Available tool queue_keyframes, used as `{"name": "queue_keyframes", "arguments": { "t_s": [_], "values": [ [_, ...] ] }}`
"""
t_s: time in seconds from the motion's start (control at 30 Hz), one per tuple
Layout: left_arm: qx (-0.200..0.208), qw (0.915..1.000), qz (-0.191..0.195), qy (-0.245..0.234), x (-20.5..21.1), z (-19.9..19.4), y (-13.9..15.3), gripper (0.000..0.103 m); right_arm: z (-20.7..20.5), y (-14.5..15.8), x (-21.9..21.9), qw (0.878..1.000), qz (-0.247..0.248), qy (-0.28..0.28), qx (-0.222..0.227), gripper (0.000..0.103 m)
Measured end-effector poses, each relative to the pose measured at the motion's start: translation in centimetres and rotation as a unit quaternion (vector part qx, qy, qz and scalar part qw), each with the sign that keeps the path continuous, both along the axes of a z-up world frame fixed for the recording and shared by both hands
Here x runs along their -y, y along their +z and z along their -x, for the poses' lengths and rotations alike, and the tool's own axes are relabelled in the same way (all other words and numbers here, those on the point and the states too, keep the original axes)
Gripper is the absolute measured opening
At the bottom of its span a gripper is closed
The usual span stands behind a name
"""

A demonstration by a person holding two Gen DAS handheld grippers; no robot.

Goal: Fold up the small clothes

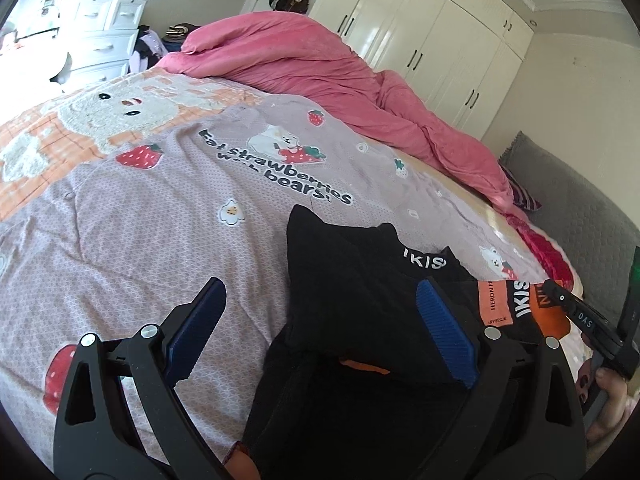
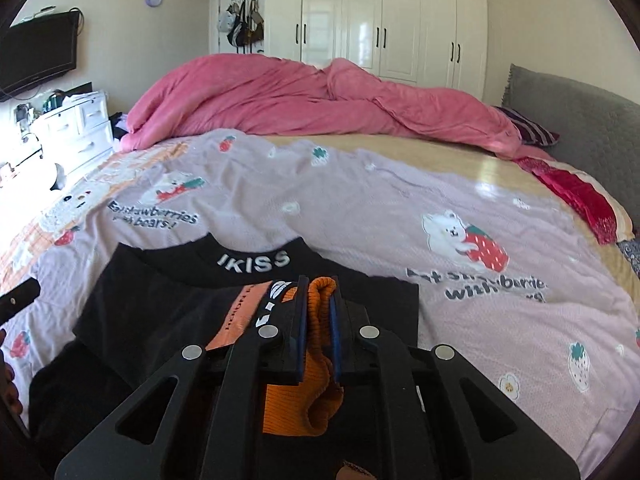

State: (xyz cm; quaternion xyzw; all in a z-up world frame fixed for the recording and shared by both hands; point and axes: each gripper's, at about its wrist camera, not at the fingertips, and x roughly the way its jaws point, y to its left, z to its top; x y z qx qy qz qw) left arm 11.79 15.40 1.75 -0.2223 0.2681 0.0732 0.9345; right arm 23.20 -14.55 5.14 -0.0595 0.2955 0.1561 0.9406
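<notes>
Strawberry-bear bedsheet (image 2: 360, 208) carries the black IKISS garment (image 2: 168, 304). Right gripper (image 2: 318, 320) pinches its orange ribbed edge (image 2: 320, 300); left gripper (image 1: 320, 320) gapes empty. Thin bite may slip, collapsing the fold.

Left gripper (image 1: 320, 328): jaws spread wide, blue pads (image 1: 446, 330) well apart, pointing downward at a slant over the black garment (image 1: 360, 300). Right-side pad sits above the garment; no pad presses on the cloth.

Right gripper (image 2: 318, 320): jaws drawn close, clamped on the orange ribbed cuff (image 2: 316, 344) of the garment, cloth bunched between the pads. Also slanted downward.

Right gripper shows at the right edge of the left wrist view, beside the garment, with the person's hand (image 1: 608, 392) behind it, fingers wrapped on the handle.
</notes>
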Motion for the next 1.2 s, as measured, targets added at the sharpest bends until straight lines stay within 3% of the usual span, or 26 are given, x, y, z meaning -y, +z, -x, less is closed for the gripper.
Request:
{"name": "queue_keyframes", "arguments": {
  "t_s": [0.2,0.37,0.53,0.77,1.2],
  "values": [
    [-0.020,0.9993,-0.028,-0.013,1.5,-2.5,1.0,0.087,0.2,-1.3,0.9,1.000,-0.006,-0.015,-0.013,0.008],
    [-0.041,0.9987,-0.013,-0.028,2.9,-5.4,1.0,0.067,0.4,-1.4,1.3,1.000,-0.005,-0.023,-0.011,0.008],
    [-0.066,0.9963,0.001,-0.054,4.4,-7.8,-1.0,0.049,0.3,-1.6,1.5,1.000,0.001,-0.026,-0.013,0.008],
    [-0.083,0.9926,-0.032,-0.083,4.8,-8.2,-2.6,0.049,0.0,-2.2,1.8,0.999,0.003,-0.031,-0.020,0.008],
    [-0.111,0.9861,-0.049,-0.114,5.3,-8.8,-4.1,0.049,-0.2,-2.9,1.4,0.998,0.015,-0.054,-0.032,0.013]
  ]
}}
